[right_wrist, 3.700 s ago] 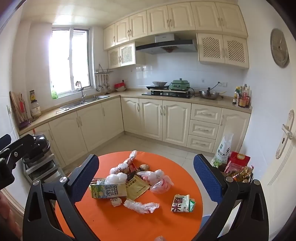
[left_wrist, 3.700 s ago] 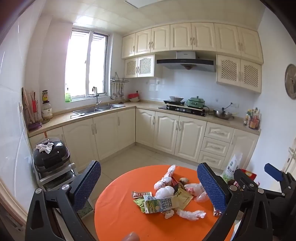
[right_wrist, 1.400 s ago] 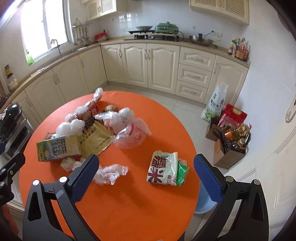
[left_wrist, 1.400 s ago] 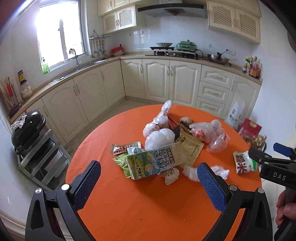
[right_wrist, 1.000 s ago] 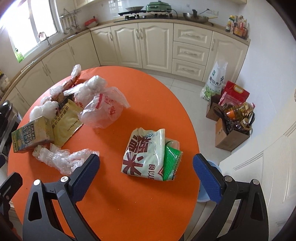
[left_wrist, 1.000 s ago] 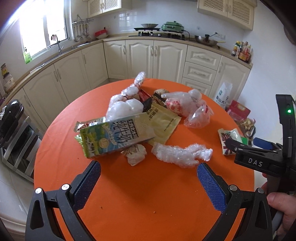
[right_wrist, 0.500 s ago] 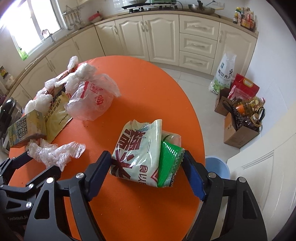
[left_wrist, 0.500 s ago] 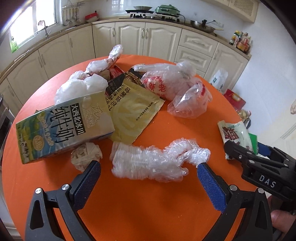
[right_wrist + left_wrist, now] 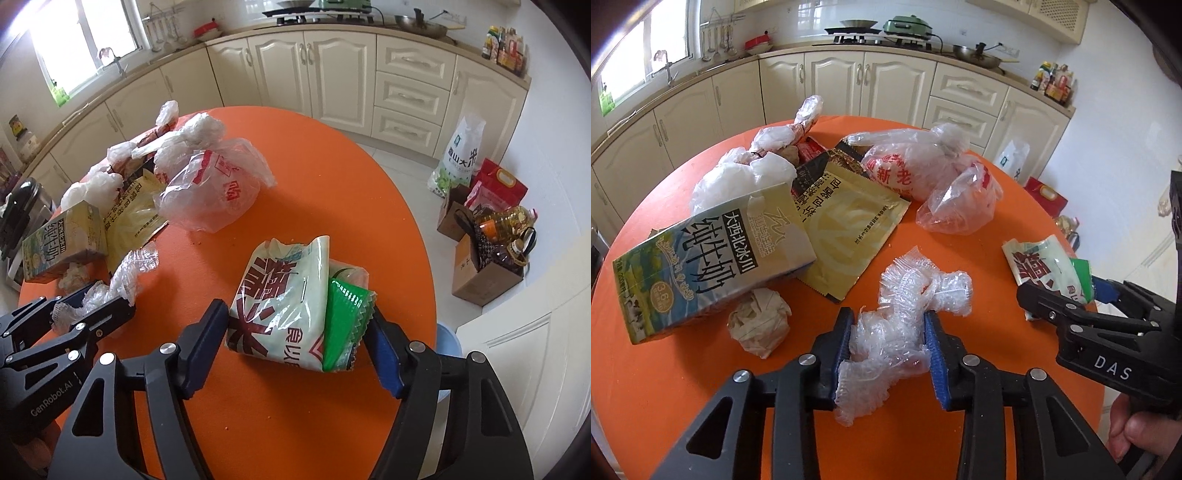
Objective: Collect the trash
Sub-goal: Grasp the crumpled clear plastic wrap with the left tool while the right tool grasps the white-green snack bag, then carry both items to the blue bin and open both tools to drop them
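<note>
On the round orange table (image 9: 701, 387) lies a crumpled clear plastic wrap (image 9: 916, 291). My left gripper (image 9: 888, 325) is closing on it, and both blue pads squeeze its near end. In the right wrist view a white packet with red print (image 9: 284, 295) lies on top of a green packet (image 9: 345, 317) near the table's right edge. The jaws of my right gripper (image 9: 295, 314) are closing around the pair: one pad touches the white packet, the other the green one. The packets rest on the table.
A milk carton (image 9: 713, 258), a yellow pouch (image 9: 849, 229), a paper ball (image 9: 759, 325) and tied clear bags (image 9: 923, 177) lie on the table beyond the wrap. On the floor to the right stand a box of oil bottles (image 9: 487, 236), a rice bag (image 9: 458, 158) and a blue bin (image 9: 447, 343).
My left gripper came down over the plastic wrap and its wide-open jaws closed on it. The right jaws narrowed around the two packets.
</note>
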Tool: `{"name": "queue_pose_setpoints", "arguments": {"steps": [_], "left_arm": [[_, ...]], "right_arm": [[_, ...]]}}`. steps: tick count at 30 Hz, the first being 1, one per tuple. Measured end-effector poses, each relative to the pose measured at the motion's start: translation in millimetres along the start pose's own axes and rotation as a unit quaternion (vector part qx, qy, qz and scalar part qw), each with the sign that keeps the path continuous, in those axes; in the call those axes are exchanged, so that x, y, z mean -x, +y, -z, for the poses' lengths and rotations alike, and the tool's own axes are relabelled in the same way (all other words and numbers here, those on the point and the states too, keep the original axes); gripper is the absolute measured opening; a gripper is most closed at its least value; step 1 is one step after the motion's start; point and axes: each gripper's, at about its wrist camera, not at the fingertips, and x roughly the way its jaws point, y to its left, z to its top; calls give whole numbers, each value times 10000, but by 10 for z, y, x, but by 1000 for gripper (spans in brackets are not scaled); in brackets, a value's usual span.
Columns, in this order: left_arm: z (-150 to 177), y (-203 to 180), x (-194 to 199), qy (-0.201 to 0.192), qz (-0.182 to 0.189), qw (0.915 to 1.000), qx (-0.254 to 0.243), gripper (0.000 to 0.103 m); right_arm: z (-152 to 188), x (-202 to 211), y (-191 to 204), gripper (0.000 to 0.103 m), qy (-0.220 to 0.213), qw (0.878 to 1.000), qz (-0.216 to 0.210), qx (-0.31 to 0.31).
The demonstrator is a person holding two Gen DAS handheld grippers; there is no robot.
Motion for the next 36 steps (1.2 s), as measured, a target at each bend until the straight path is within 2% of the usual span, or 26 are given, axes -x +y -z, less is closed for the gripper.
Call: {"name": "queue_pose_setpoints", "arguments": {"steps": [3, 5, 8, 10, 11, 15, 16, 24, 28, 36], "left_arm": [[72, -14, 69, 10, 2, 10000, -81, 34], [53, -60, 74, 69, -148, 9997, -205, 40], [55, -171, 69, 30, -235, 9991, -341, 40], [75, -219, 95, 21, -150, 9993, -334, 30], [84, -224, 122, 39, -81, 9996, -285, 27], [164, -134, 187, 65, 111, 9999, -73, 24], [168, -90, 220, 67, 137, 9999, -29, 24], [122, 91, 558, -62, 158, 9997, 197, 24], [78, 55, 760, -199, 168, 9994, 212, 24], [-84, -168, 1109, -554, 258, 9981, 94, 24]], "right_arm": [[0, -9, 18, 77, 27, 10000, 18, -19], [2, -30, 53, 80, 48, 9999, 75, 52], [56, -71, 184, 82, -24, 9986, 384, 372], [100, -39, 168, 73, -107, 9990, 291, 323], [101, -22, 149, 72, -103, 9992, 261, 300], [126, 59, 57, 68, -103, 9998, 72, 175], [136, 89, 32, 62, -120, 9999, 10, 104], [189, 185, -1, 62, -115, 9996, -260, -40], [185, 325, 13, 62, -297, 9983, -499, -74], [100, 681, -13, 62, -742, 9949, -679, -43]]}}
